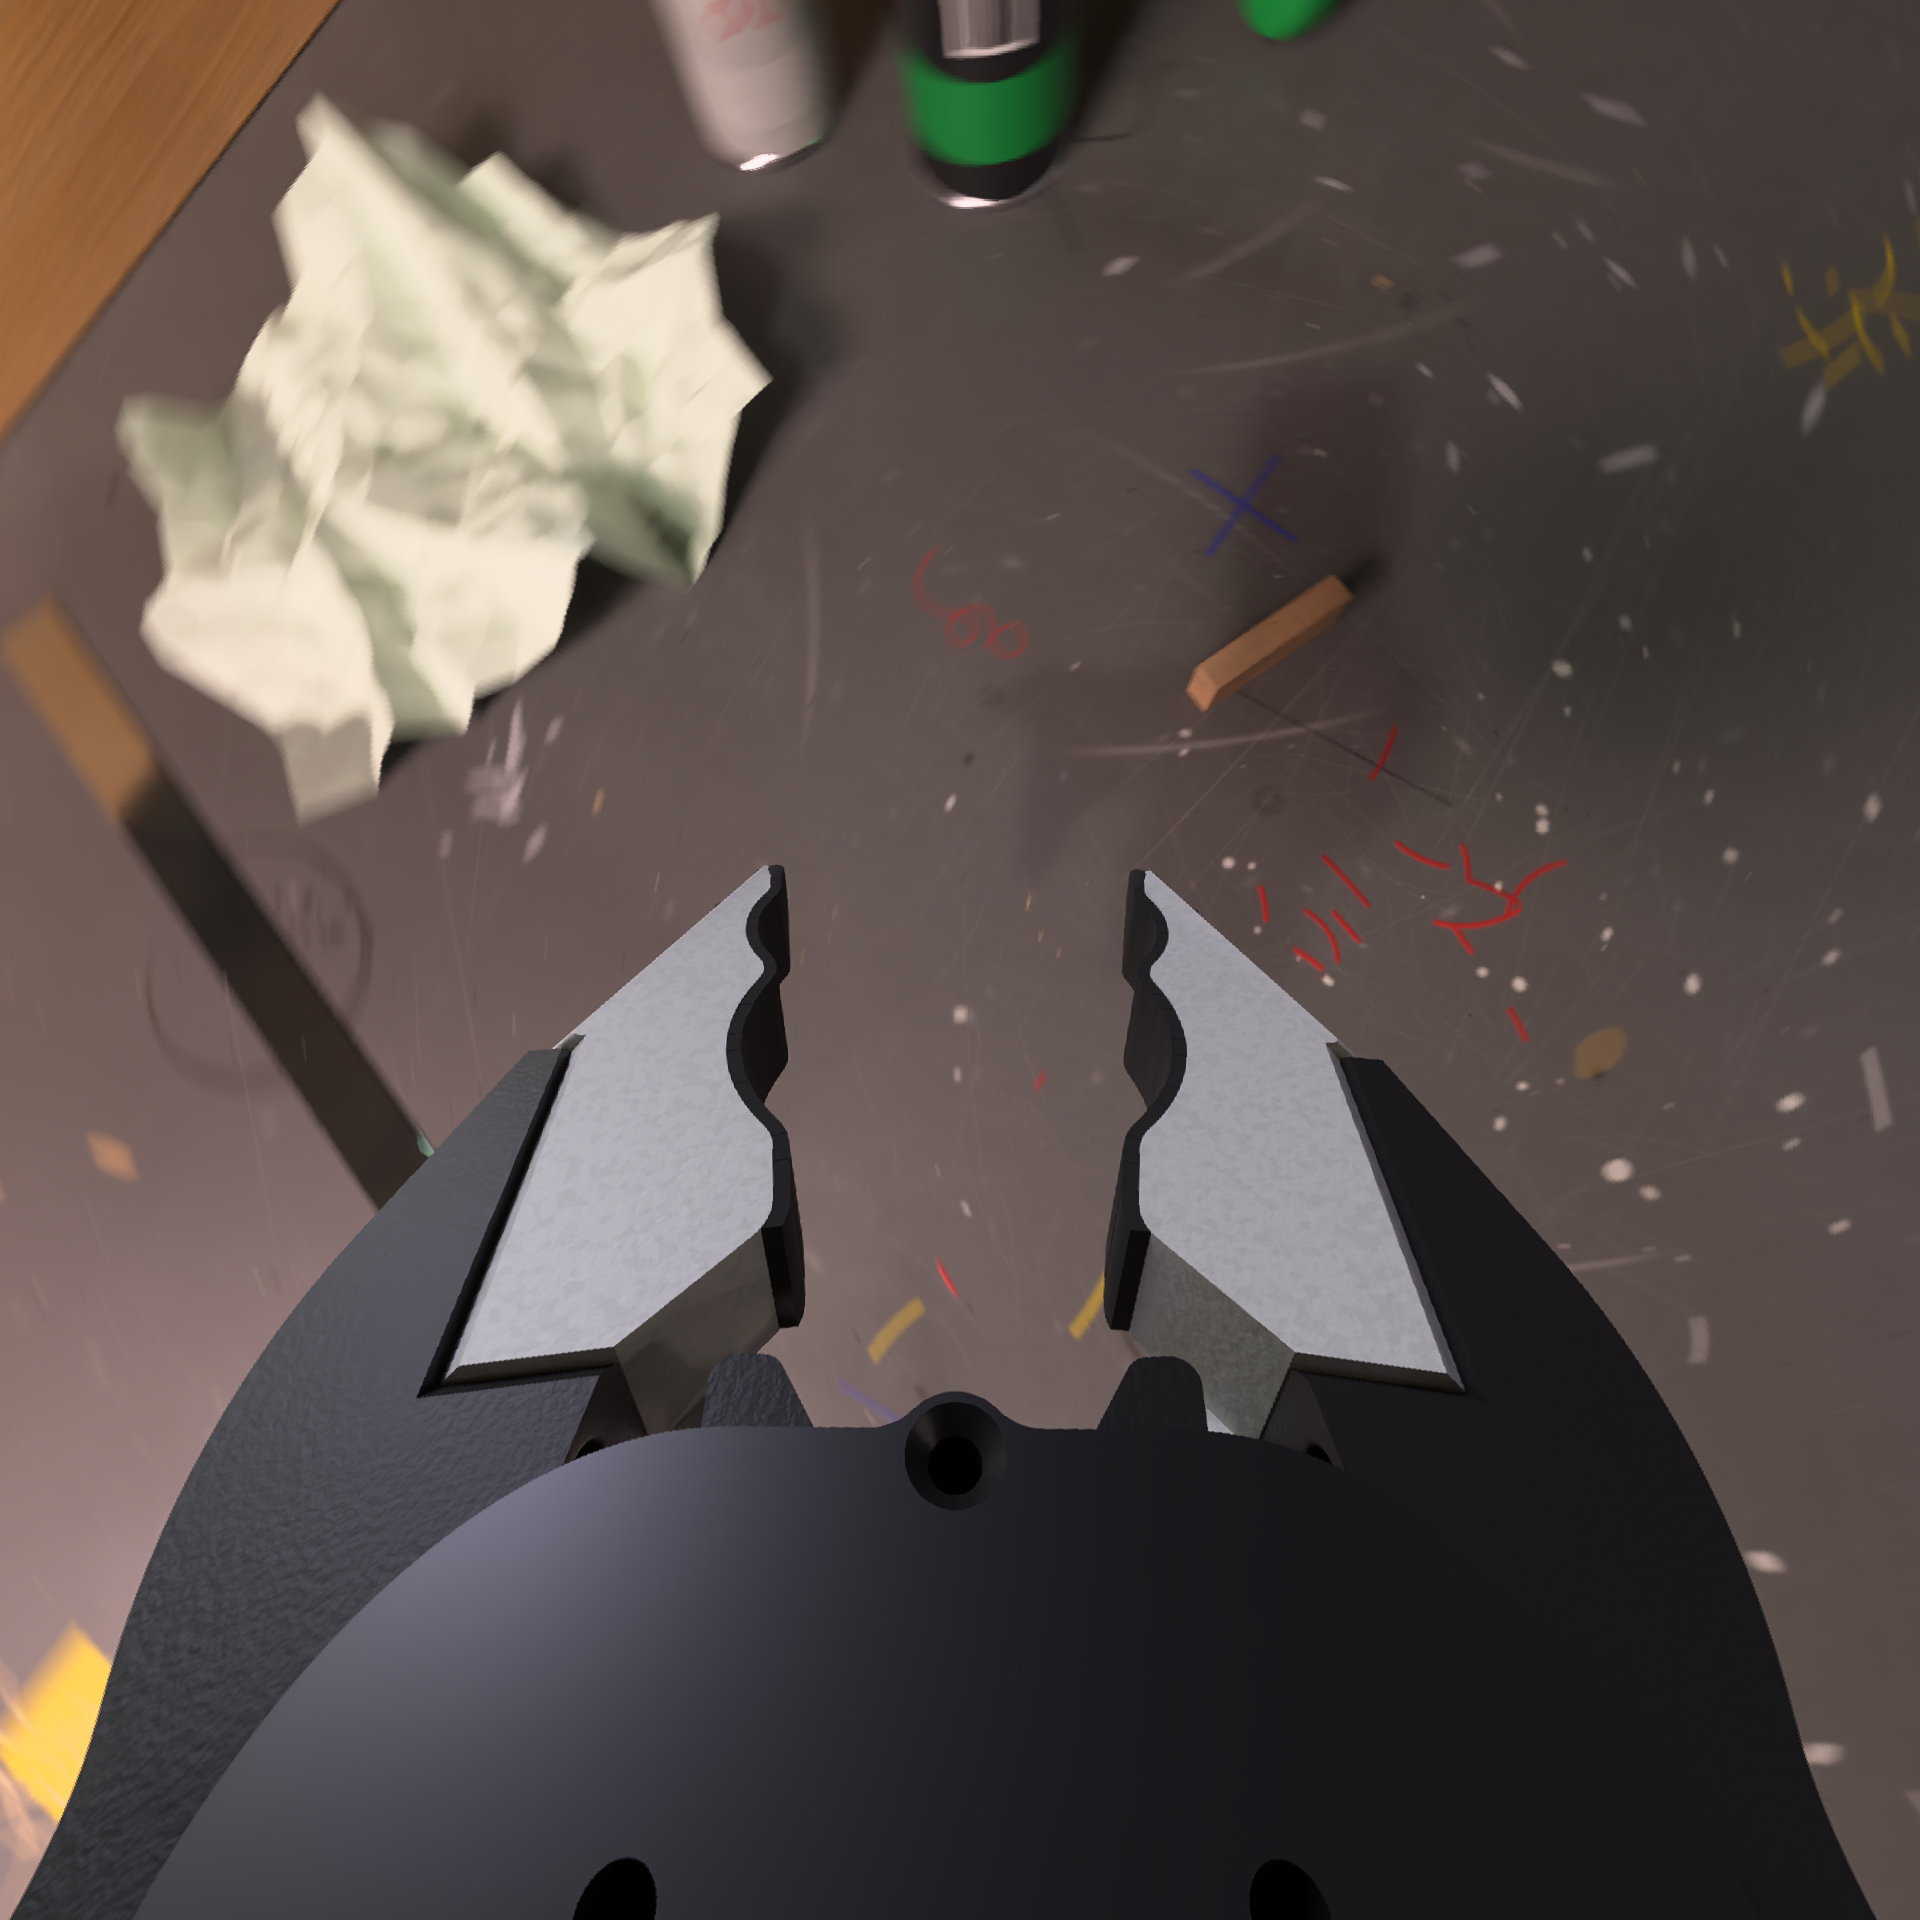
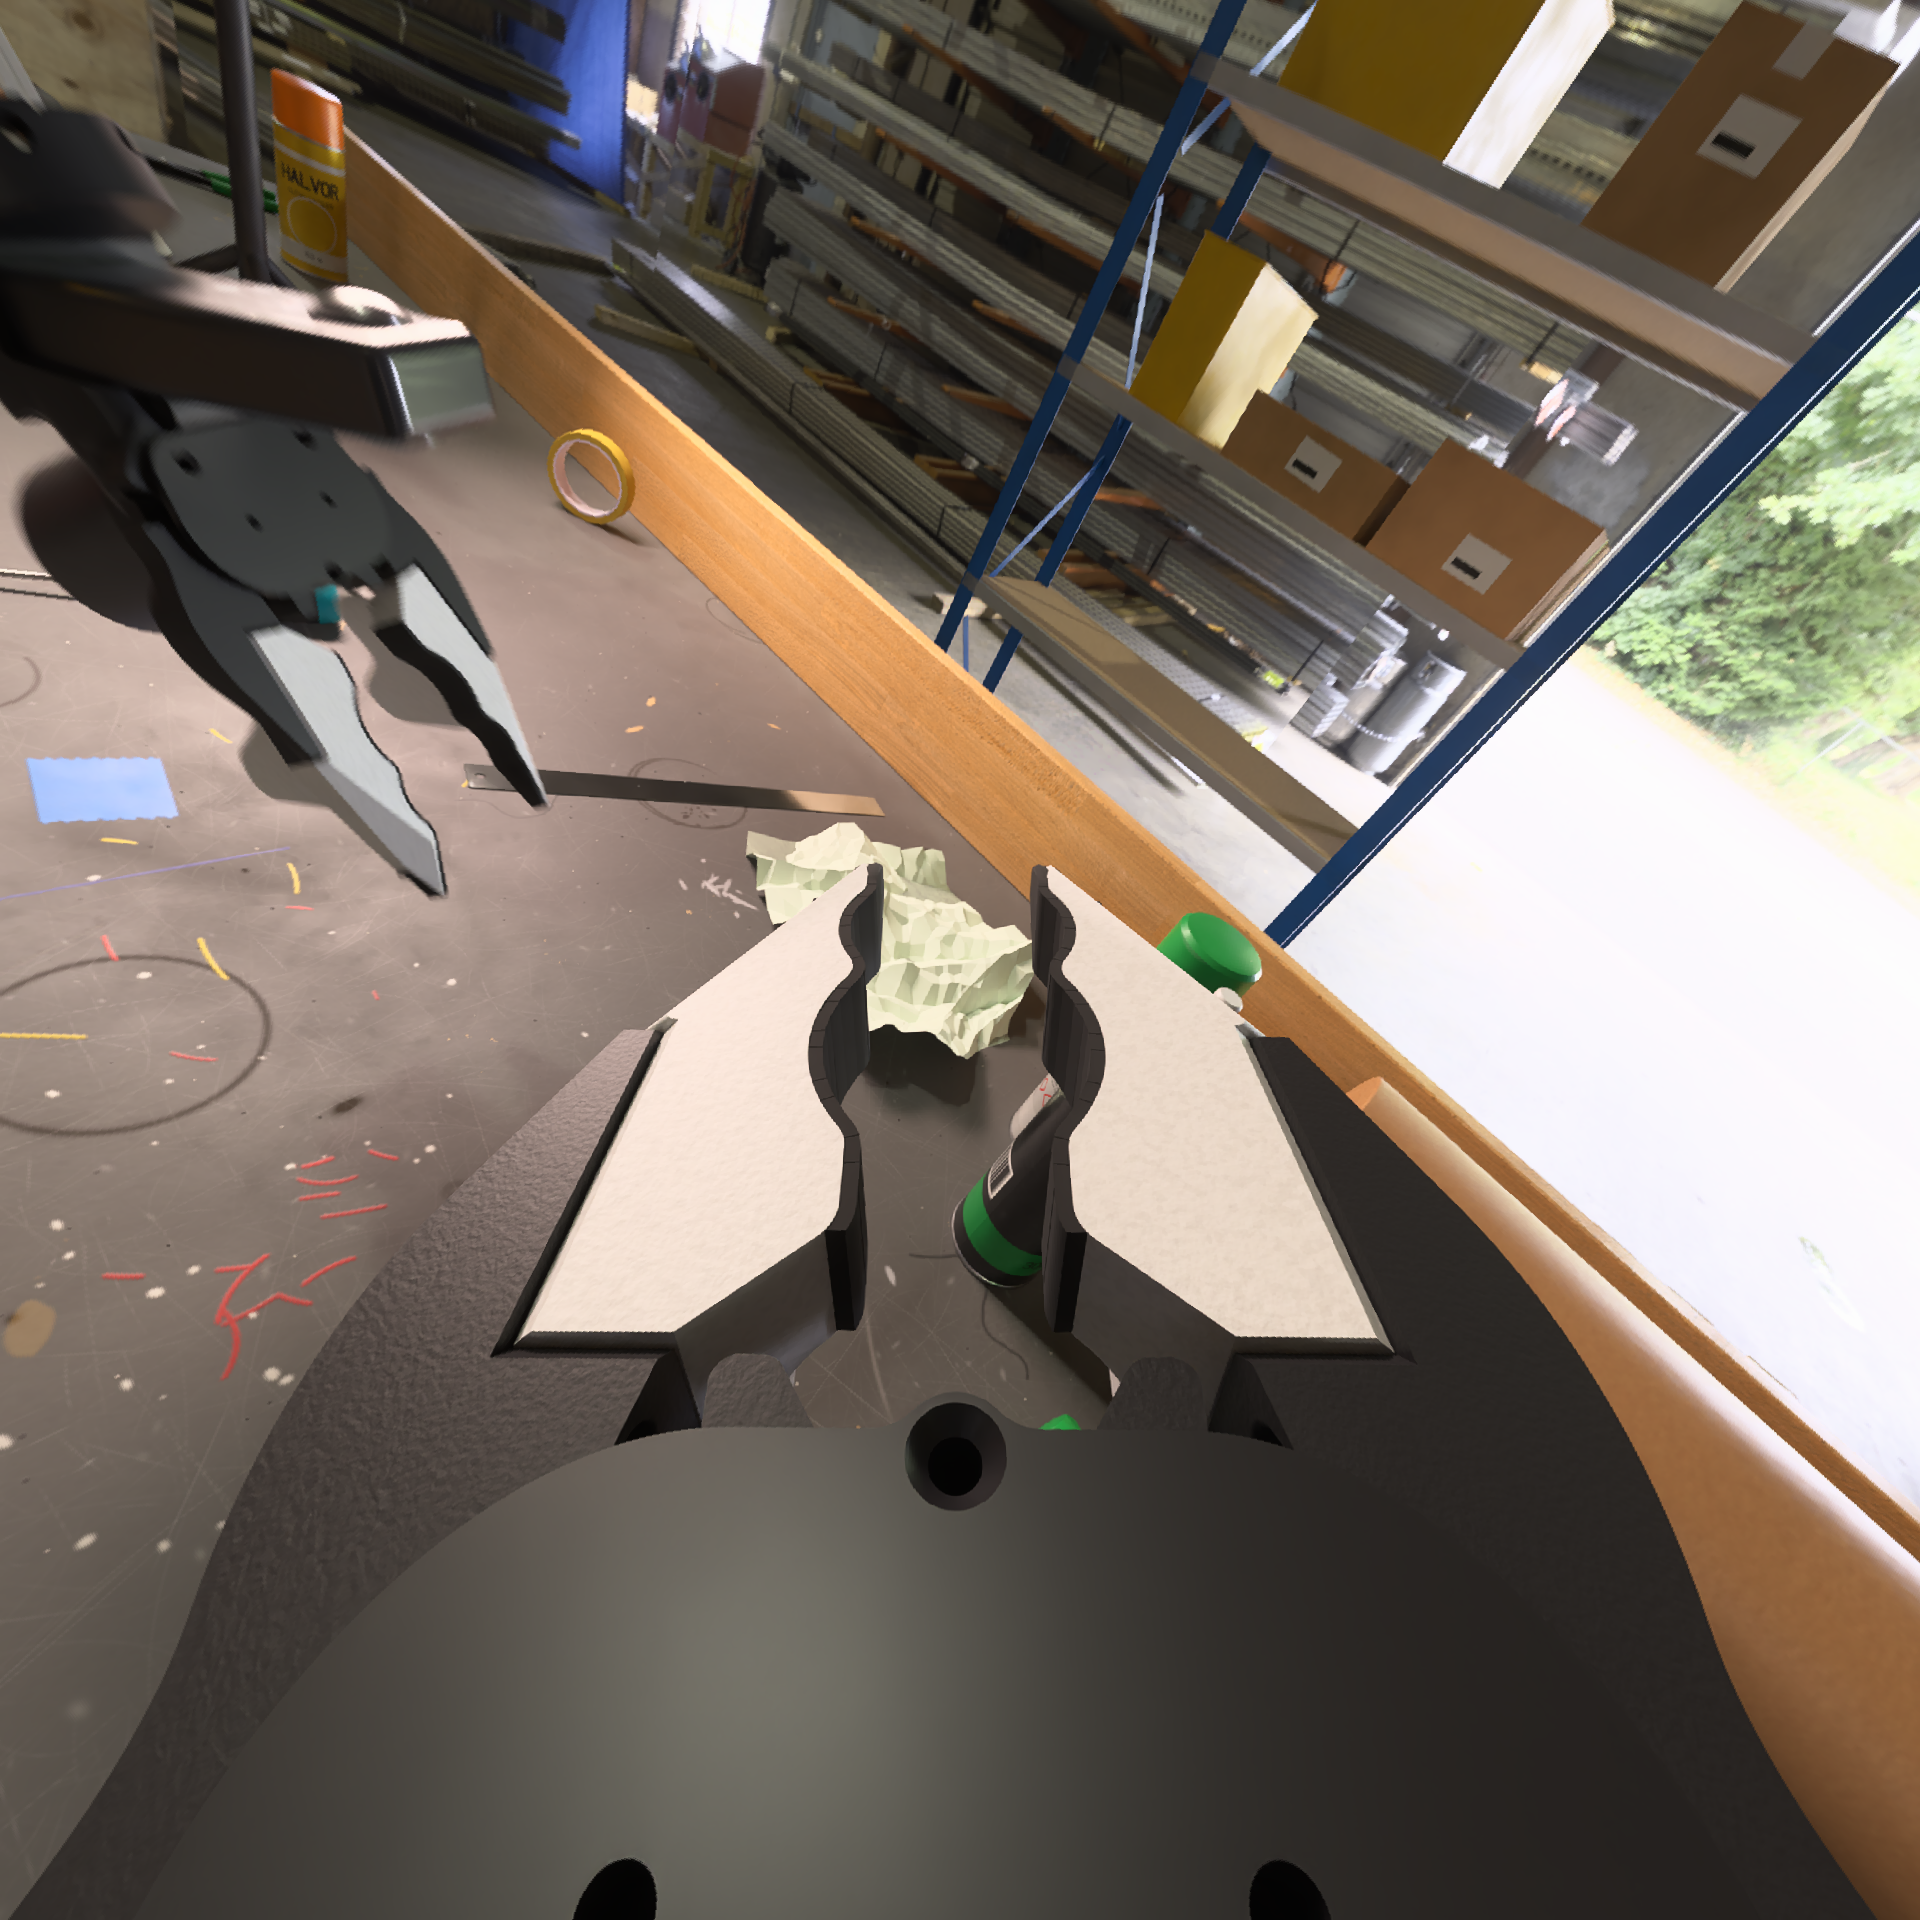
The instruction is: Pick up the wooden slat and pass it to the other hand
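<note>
A dark, scratched workbench top [image 1: 1039, 436], flecked with paint spots and chalk scribbles, carries a wooden rim [image 2: 831, 613] along its far side; beyond that rim stand blue-framed shelves [image 2: 1226, 436] with cardboard boxes and, farther off, racks of metal stock. Taking the crumpled paper [image 1: 436, 436] as the landmark: the wooden slat [image 1: 1270, 642] lies flat on the bench to its right, well apart from it; two spray cans, one white [image 1: 748, 73] and one green-banded [image 1: 982, 104], stand just beyond it; a flat metal ruler [image 2: 707, 795] lies on its other side, with a roll of yellow tape [image 2: 592, 476] farther along the rim. The left gripper [image 1: 956, 894] hovers above the bench, tilted downward, its jaws apart and empty, the slat ahead and to the right of its tips. The right gripper [image 2: 956, 888] points toward the crumpled paper, jaws likewise spread with nothing between them.
</note>
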Controlling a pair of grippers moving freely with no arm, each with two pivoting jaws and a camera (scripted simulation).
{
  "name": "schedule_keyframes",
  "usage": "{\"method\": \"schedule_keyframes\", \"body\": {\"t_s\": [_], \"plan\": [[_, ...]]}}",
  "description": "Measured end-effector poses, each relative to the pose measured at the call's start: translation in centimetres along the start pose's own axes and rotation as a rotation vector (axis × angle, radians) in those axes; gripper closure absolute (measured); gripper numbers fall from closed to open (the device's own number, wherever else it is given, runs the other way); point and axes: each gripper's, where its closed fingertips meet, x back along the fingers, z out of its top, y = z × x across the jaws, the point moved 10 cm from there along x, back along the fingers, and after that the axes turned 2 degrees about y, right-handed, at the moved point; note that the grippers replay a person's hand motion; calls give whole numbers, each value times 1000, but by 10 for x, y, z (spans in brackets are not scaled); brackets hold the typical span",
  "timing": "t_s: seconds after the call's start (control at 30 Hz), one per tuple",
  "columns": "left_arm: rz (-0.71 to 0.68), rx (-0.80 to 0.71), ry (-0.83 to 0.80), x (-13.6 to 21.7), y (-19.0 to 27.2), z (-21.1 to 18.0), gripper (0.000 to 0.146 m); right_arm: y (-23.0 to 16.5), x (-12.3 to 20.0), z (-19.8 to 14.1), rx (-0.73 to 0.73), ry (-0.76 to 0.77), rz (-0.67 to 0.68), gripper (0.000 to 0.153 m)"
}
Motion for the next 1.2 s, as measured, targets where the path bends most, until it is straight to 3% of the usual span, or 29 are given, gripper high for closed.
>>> {"method": "schedule_keyframes", "body": {"t_s": [0.23,0.43,0.6,0.97,1.1,1.2], "plan": [[-133,-541,-162,-87,24,41,92,5,31,5,19,52,-61,125],[-337,-611,-257,-130,34,53,87,13,65,5,-52,158,-72,125],[-458,-665,-303,-144,46,52,83,16,67,2,-65,141,-82,125],[-532,-812,-354,-159,71,60,84,12,60,5,-13,121,-89,125],[-541,-839,-382,-158,76,59,113,13,62,5,-20,136,-83,121],[-435,-856,-461,-151,75,58,135,14,61,4,-22,126,-84,111]]}}
